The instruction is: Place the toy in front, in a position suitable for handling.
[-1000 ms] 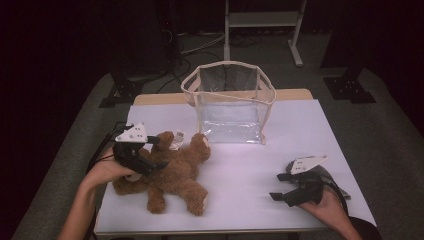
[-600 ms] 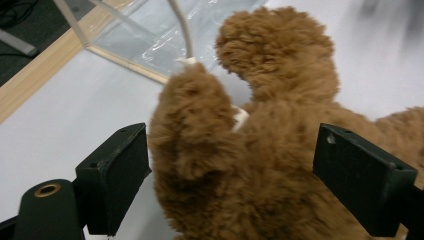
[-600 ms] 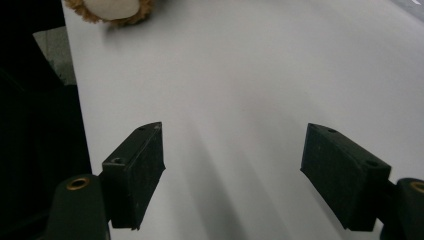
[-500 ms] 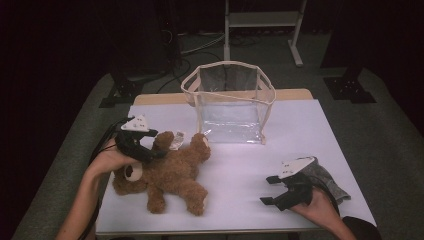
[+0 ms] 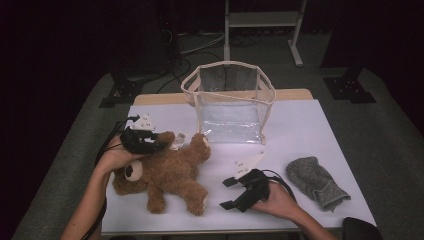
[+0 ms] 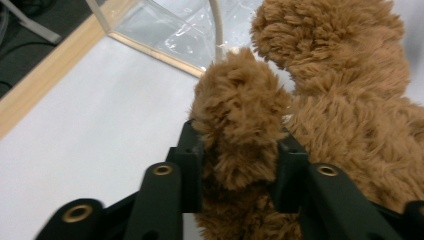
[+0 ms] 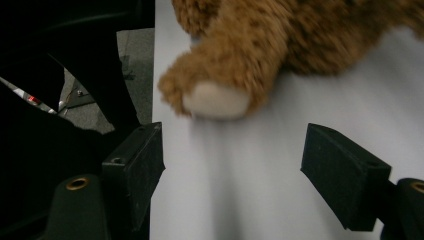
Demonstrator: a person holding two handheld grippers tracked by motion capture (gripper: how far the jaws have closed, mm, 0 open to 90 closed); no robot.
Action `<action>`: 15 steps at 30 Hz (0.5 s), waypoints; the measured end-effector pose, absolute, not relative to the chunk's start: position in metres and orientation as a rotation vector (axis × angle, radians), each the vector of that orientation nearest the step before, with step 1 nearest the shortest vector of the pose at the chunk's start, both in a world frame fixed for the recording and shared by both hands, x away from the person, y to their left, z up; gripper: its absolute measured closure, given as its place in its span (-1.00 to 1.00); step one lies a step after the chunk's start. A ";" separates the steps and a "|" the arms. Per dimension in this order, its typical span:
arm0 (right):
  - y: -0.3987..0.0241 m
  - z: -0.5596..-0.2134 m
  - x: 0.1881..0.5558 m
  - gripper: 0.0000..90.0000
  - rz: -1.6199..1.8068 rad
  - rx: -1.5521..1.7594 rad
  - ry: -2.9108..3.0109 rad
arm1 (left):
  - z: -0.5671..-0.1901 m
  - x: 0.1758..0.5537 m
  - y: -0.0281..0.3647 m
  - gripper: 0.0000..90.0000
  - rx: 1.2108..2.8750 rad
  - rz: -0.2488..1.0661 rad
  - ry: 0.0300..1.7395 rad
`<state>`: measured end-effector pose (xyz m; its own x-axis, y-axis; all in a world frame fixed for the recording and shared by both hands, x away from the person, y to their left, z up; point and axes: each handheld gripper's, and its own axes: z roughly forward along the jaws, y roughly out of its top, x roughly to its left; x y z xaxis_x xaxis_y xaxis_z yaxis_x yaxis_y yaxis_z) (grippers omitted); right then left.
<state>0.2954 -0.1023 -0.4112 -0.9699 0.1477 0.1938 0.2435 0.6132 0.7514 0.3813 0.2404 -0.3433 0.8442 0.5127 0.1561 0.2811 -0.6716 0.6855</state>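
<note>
High view: the white desk (image 5: 310, 125) carries a clear bag (image 5: 230, 102) at the back, a brown teddy bear (image 5: 167, 172) lying front left beside it, and a grey mitten (image 5: 316, 182) at right. The left gripper (image 5: 159, 145), jaws having just closed, pinches the bear's arm (image 6: 237, 130); the right gripper (image 5: 226, 192) is spread wide, near the bear's foot (image 7: 215, 100).

A darkened recording studio or lab. A white table (image 5: 310, 125) stands on grey carpet (image 5: 385, 115), ringed by black curtains. Cables (image 5: 200, 42) and black stand bases (image 5: 349, 89) crowd the floor beyond its far edge.
</note>
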 end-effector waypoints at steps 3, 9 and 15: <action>-0.075 -0.414 0.299 -0.51 -1.275 -0.298 -2.739 | -0.343 0.381 0.242 0.55 2.340 0.454 0.573; -0.038 -0.429 0.305 -0.50 -1.215 -0.288 -2.707 | -0.342 0.379 0.244 0.57 2.333 0.453 0.564; -0.020 -0.440 0.304 0.23 -1.178 -0.278 -2.726 | -0.340 0.376 0.243 0.63 2.337 0.476 0.557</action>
<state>0.3040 -0.0204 -0.4395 -0.9701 0.1071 0.2177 0.2319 0.6729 0.7025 0.3757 0.2434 -0.3396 0.8416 0.5082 0.1831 0.2600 -0.6783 0.6873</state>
